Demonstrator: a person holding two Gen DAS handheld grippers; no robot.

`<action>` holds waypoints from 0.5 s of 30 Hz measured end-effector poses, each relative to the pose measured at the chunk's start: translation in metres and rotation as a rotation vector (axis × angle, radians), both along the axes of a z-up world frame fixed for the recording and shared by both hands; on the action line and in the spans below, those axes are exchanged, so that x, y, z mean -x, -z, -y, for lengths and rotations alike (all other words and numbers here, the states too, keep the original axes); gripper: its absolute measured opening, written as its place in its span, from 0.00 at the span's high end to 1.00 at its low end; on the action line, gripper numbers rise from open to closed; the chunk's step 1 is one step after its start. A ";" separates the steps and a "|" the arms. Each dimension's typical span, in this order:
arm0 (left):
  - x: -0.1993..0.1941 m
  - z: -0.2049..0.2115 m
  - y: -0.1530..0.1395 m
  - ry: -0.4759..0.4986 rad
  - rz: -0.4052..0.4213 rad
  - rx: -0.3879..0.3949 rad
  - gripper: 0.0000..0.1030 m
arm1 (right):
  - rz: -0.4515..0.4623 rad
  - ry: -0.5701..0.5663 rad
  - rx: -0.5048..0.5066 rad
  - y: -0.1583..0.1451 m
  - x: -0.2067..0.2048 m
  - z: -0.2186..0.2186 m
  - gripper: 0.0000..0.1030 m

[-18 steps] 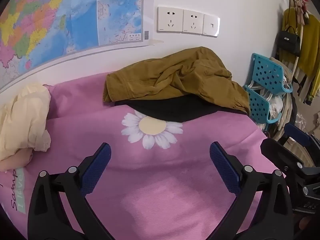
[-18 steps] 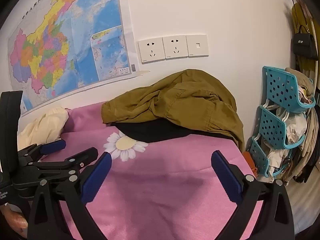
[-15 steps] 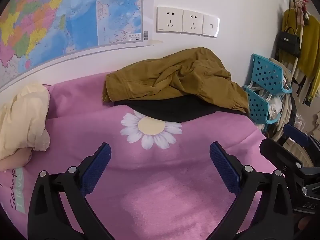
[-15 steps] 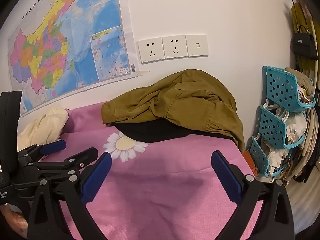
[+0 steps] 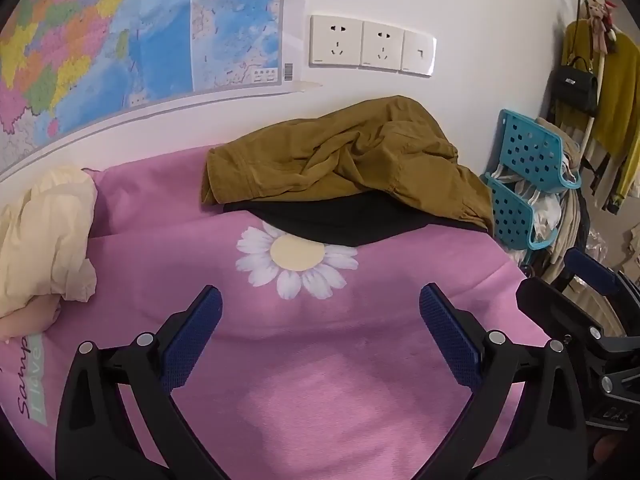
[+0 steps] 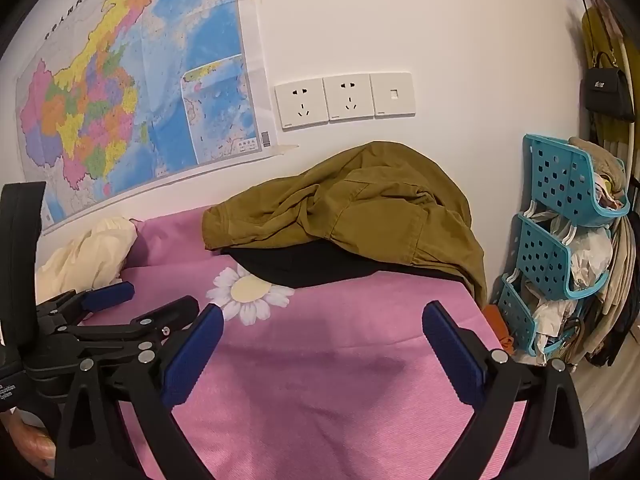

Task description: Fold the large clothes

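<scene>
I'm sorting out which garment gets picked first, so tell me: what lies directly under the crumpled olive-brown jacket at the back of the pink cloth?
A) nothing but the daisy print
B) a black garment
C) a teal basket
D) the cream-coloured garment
B: a black garment sticks out from beneath the olive-brown jacket on the pink cloth, partly covering the daisy print.

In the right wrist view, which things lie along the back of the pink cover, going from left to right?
Crumpled cream cloth → olive-brown jacket lying over a black garment → turquoise perforated plastic rack beside the cover.
</scene>
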State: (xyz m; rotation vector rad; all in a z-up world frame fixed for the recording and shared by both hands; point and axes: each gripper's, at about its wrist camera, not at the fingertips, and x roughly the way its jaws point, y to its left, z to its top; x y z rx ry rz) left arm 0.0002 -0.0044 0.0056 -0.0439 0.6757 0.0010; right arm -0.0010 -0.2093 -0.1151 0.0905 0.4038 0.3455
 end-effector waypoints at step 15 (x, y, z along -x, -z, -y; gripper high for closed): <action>0.003 0.002 0.001 0.006 0.003 0.005 0.05 | -0.001 0.001 -0.009 0.002 0.000 0.002 0.06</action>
